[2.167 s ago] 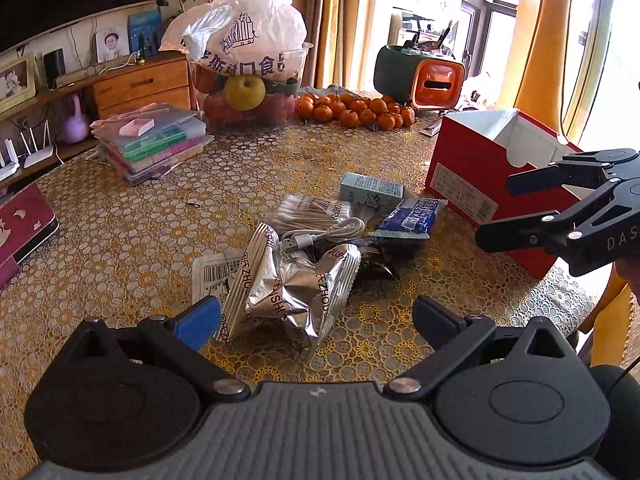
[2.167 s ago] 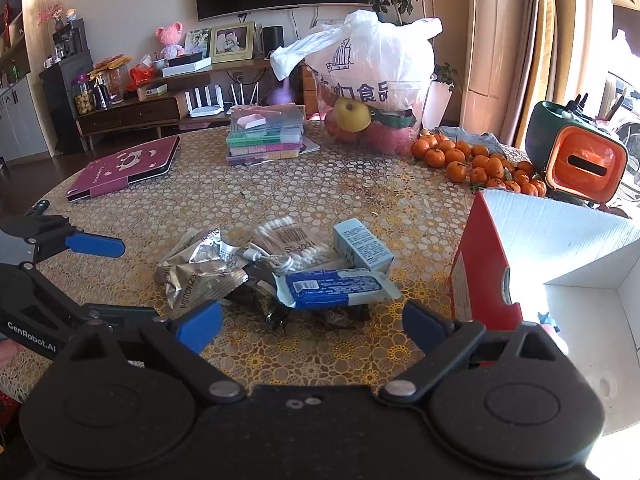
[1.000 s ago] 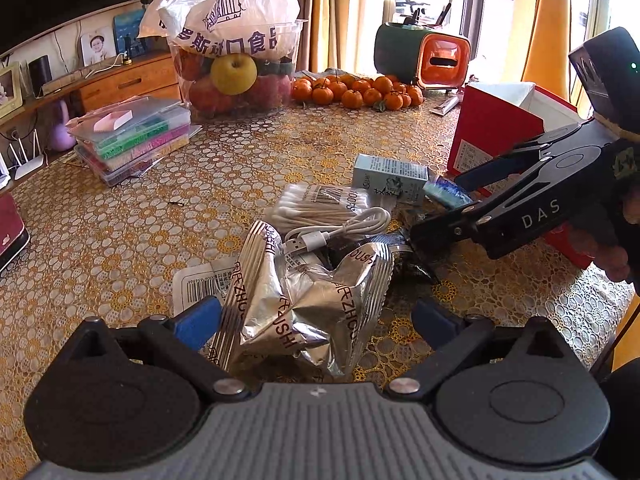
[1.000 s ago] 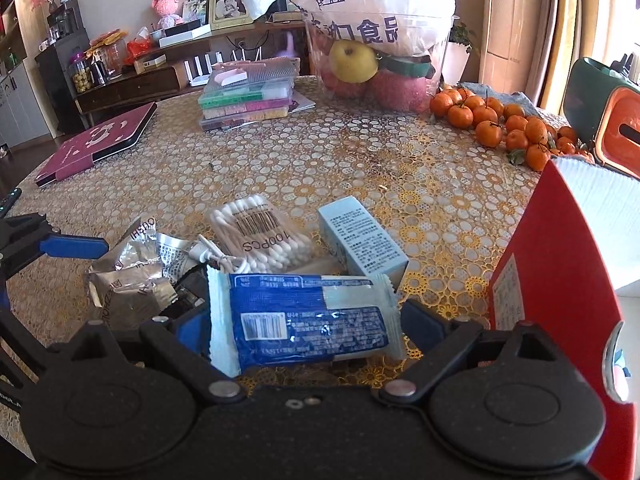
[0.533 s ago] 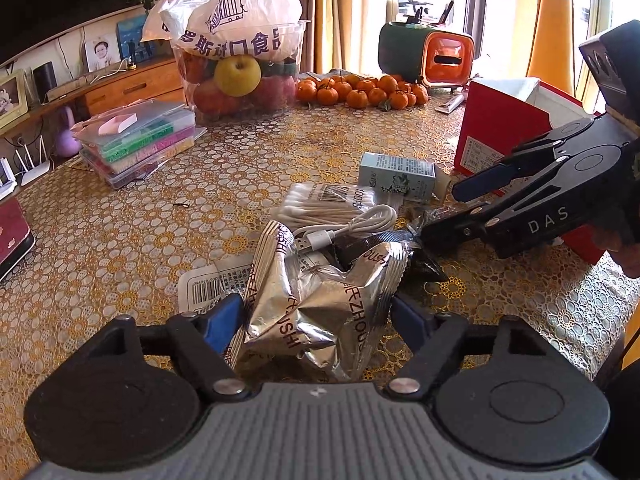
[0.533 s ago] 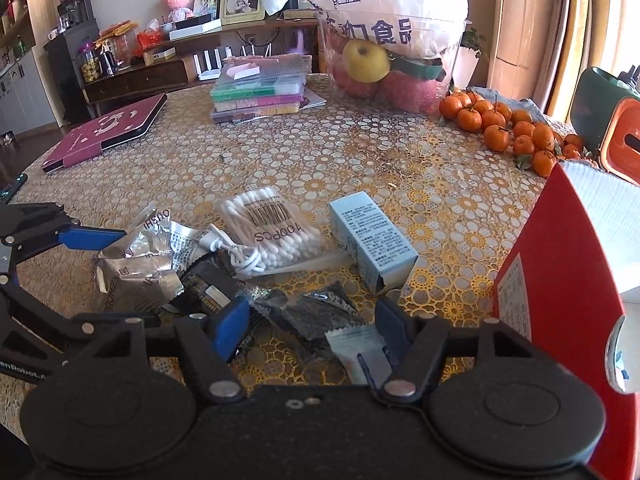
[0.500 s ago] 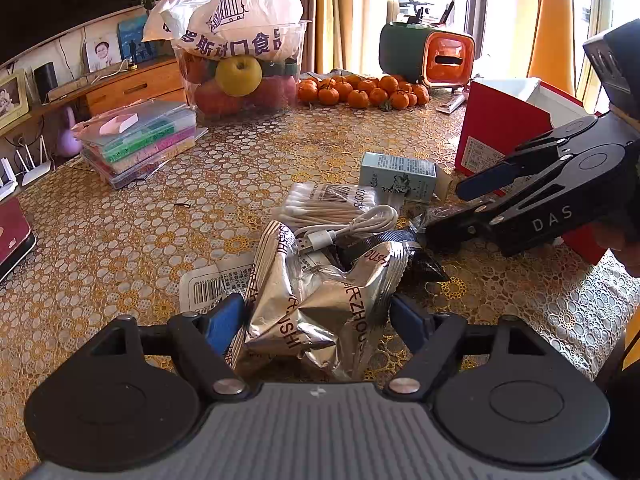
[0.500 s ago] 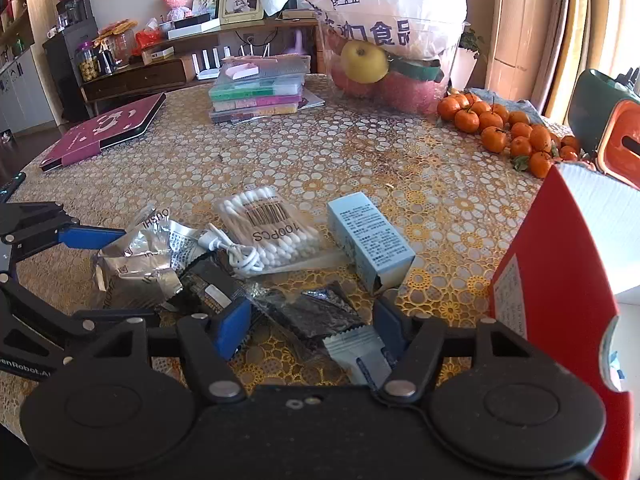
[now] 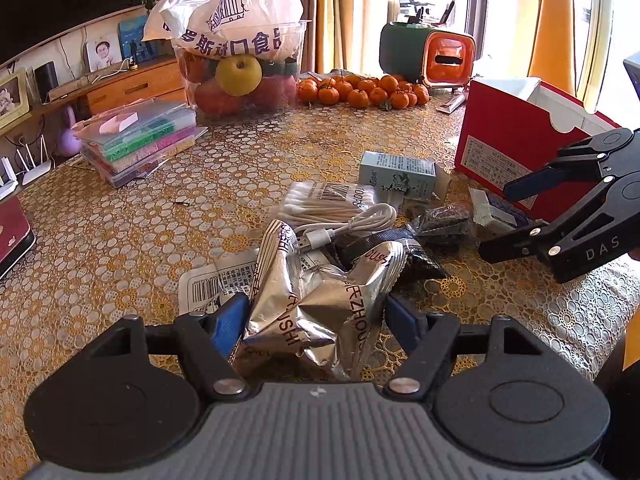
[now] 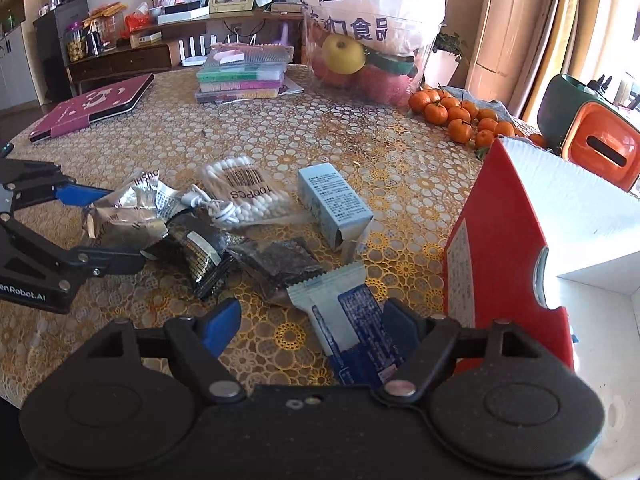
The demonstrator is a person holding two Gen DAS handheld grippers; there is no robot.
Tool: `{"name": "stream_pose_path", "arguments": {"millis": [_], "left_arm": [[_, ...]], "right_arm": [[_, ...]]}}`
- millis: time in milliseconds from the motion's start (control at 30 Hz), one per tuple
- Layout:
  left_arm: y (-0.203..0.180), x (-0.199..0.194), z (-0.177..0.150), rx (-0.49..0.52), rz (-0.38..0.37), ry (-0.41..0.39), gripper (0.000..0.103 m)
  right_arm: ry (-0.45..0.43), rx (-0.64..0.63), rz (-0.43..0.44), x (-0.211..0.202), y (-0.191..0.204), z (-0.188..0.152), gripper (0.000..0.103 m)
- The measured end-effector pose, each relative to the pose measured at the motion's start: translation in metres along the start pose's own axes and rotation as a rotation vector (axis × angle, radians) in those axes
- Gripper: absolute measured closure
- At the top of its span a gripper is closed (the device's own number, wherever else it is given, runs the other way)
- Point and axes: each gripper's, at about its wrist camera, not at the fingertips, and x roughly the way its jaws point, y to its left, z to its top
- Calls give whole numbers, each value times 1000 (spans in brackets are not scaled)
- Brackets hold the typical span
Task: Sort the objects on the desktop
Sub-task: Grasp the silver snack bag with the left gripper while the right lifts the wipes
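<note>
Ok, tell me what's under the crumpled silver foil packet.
A white barcode-printed paper pokes out beneath the crumpled silver foil packet; the rest underneath is covered.

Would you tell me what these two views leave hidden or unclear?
- Red box interior: right wrist view, its near wall blocks the contents.
- Blue packet: right wrist view, lower end behind the right gripper; grip unclear.
- Barcode paper: left wrist view, mostly under the foil bag.

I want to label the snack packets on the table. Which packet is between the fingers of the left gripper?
The crumpled silver foil packet, between the left gripper fingers. The dark packets and the blue-and-white one lie toward the red box.
</note>
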Motion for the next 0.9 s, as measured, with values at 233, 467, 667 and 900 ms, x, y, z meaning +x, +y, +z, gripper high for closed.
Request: {"name": "stream_pose_path", "arguments": {"millis": [233,467,667,900], "left_arm": [[-1,0,0,3,-1,-3,36],[0,0,1,-1,10,5,41],[0,-3,3,-22,17,22,46],[-4,-10,3,-37,22,33,50]], "right_arm": [[37,-37,-32,13,0,-1,36],[39,-14,-39,7,-6,-1,61],[27,1,-59,-2,-6,-3,77],[0,30,-63,-17,-9,-2,85]]}}
